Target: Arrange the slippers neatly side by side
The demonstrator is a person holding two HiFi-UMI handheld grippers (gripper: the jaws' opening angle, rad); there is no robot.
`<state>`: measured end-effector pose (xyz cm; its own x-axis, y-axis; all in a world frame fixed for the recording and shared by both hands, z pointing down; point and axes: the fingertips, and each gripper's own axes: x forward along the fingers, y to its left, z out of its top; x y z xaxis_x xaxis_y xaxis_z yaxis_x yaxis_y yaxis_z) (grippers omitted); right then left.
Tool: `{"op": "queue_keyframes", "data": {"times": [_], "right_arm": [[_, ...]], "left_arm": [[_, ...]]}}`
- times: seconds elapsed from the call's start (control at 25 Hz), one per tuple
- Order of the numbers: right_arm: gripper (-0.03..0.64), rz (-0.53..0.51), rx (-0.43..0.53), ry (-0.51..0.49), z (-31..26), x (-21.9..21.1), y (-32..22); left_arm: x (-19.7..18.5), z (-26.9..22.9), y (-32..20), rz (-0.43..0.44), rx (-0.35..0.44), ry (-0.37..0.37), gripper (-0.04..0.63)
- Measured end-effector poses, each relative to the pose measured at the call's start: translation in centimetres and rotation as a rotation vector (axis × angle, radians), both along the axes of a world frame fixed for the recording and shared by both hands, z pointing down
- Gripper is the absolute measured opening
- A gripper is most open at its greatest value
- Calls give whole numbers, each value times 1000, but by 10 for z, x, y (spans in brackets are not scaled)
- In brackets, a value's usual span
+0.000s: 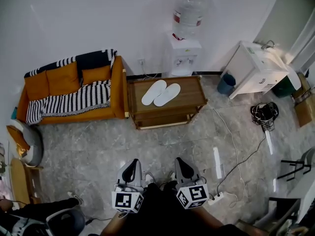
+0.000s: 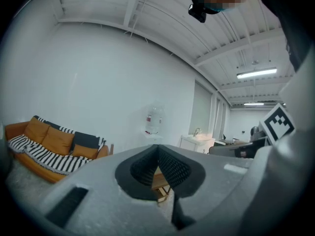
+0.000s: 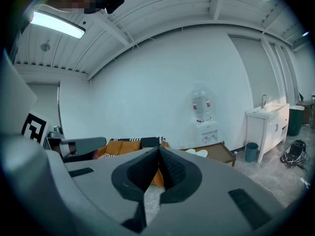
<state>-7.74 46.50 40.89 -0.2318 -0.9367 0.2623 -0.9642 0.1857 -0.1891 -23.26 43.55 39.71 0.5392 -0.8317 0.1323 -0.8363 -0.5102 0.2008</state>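
Two white slippers [image 1: 153,92] [image 1: 168,94] lie side by side, touching, on the top of a low wooden table [image 1: 192,93] by the far wall. In the right gripper view the slippers [image 3: 197,153] show small on that table [image 3: 220,154]. Both grippers are held close to the person's body, far from the table. My left gripper [image 1: 131,166] is shut with nothing in it; its ribbed pads [image 2: 158,155] meet. My right gripper [image 1: 181,164] is likewise shut and empty, its pads [image 3: 158,155] touching.
An orange sofa [image 1: 74,90] with a striped blanket stands left of the table. Behind the table is a water dispenser [image 1: 184,43]. A white cabinet [image 1: 256,70], a blue bin [image 1: 226,83], cables [image 1: 265,113] and a power strip [image 1: 216,197] are to the right.
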Motion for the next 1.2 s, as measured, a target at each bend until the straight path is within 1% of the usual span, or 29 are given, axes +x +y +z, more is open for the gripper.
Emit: {"op": "queue_keyframes", "data": {"times": [0.16,0.32,0.52,0.68,0.88,1.08,1.2], "right_arm": [[9,22,-2,-2,5,-14,2],[9,9,-8,0,8,-22,0],[9,6,-7,-1,10,-25,-12],[9,-3,-17,0,18,-22,-30],[9,9,-21,-4,19,-7,-61],[9,12,-25,-6,19,22,-104],[9,7,-22,-11,17,40,-134]], "left_arm": [[-9,5,-4,24,2,-1,12],[-16,10,-6,26,-13,11,12],[-16,14,-16,33,-23,9,12],[-12,18,-35,26,-26,1,12],[5,18,-67,30,-34,3,12],[36,16,-111,53,-19,-13,12],[55,10,-139,46,-13,-11,12]]}}
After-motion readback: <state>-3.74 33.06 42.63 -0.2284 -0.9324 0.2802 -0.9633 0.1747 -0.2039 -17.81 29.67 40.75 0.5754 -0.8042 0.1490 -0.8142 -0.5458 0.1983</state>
